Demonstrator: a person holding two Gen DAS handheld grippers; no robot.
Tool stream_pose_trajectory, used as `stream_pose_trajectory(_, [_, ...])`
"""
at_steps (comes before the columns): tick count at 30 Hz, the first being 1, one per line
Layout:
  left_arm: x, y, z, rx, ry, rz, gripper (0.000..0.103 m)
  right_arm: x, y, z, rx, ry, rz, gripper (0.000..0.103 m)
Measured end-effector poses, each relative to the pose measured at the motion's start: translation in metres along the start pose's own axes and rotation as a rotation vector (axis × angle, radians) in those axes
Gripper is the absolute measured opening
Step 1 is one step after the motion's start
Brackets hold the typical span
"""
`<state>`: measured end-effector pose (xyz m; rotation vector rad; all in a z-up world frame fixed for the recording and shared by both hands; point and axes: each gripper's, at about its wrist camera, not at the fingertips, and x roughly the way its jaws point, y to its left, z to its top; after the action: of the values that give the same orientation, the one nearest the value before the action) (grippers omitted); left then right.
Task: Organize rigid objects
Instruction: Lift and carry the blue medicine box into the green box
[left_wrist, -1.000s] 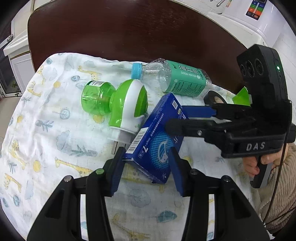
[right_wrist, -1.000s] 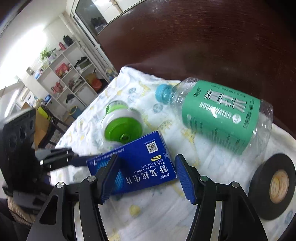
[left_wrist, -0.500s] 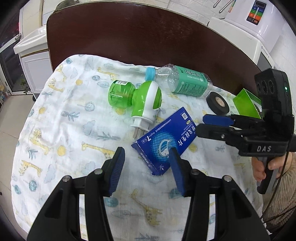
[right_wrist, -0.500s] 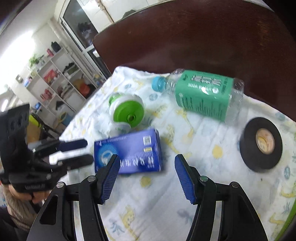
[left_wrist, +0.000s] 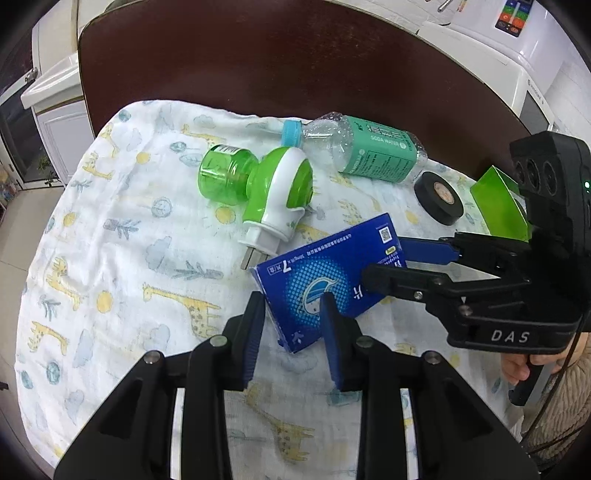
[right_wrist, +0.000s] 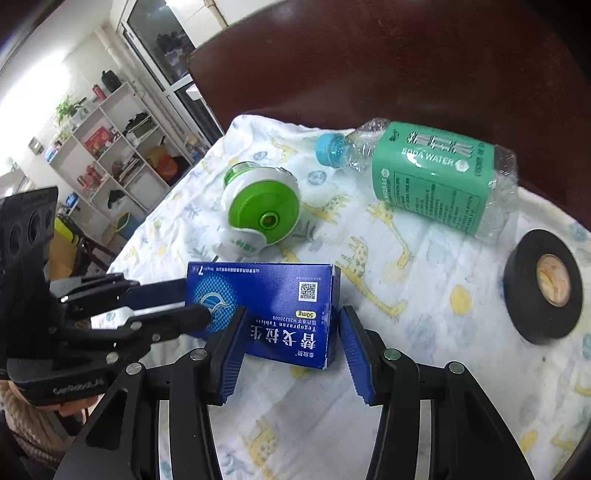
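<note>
I have both grippers wide open around the blue box, which lies flat on the cloth. My left gripper and right gripper hold nothing. If both close together, they could bump or push the box into the green plug-in.

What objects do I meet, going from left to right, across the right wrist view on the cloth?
Left tool → blue tablet box → soda water bottle → black tape roll. The green plug-in repeller lies farther back, above the box, so its place in the order is unclear.
</note>
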<state>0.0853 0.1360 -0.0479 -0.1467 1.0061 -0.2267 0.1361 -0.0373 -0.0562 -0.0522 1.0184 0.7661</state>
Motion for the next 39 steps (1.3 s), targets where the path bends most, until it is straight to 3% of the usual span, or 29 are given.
stream_pose_trajectory(11, [-0.018, -0.057, 0.013, 0.129, -0.081, -0.040, 0.028, -0.078, -0.004, -0.026, 0.094, -0.206, -0.125, 0.052])
stream_pose_trajectory(16, [-0.032, -0.116, 0.035, 0.257, -0.142, -0.078, 0.030, -0.127, -0.021, -0.044, 0.165, -0.301, -0.178, 0.052])
stream_pose_trajectory(22, [-0.035, -0.214, 0.051, 0.453, -0.177, -0.156, 0.030, -0.200, -0.063, -0.079, 0.283, -0.437, -0.278, 0.052])
stream_pose_trajectory(31, [-0.006, -0.335, 0.043, 0.641, -0.136, -0.273, 0.035, -0.273, -0.132, -0.140, 0.428, -0.513, -0.449, 0.052])
stream_pose_trajectory(39, [0.024, -0.386, 0.038, 0.692, -0.065, -0.278, 0.036, -0.294, -0.182, -0.173, 0.516, -0.532, -0.458, 0.052])
